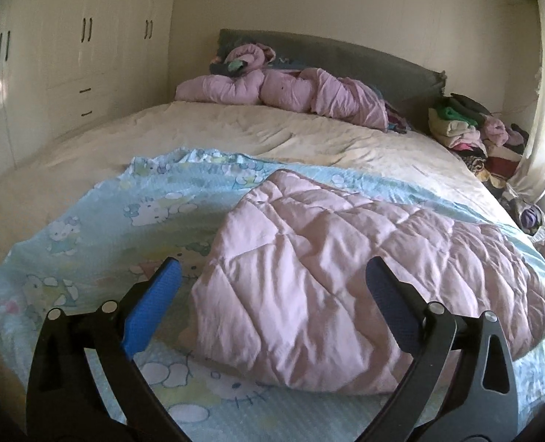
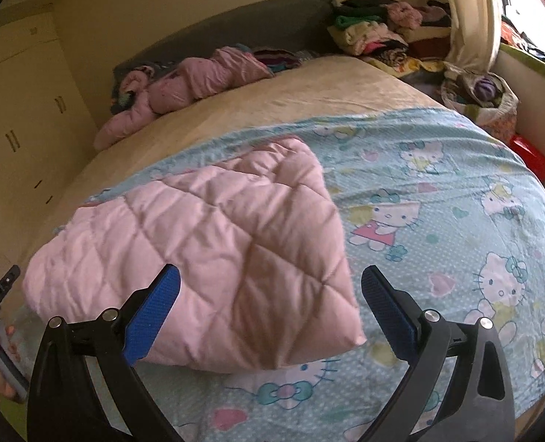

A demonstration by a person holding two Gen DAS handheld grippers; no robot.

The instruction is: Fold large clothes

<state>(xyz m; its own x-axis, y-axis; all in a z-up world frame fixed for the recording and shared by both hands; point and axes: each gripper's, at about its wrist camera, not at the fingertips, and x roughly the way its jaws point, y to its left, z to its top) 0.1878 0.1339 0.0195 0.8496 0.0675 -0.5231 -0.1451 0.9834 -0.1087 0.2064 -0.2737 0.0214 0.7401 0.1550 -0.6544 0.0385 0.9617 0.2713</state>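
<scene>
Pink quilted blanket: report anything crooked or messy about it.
The pink quilted blanket lies folded on the blue cartoon-cat sheet, but askew to the bed's edges, with uneven, rumpled borders. Both grippers are open and clear of it.

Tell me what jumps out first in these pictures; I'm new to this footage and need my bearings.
A folded pink quilted garment lies on a light blue cartoon-cat sheet spread across the near end of the bed. Both tools hang open above it, the left tool and the right tool, gripping nothing. Farther back, a crumpled pink padded jacket sits by the grey headboard.
</scene>
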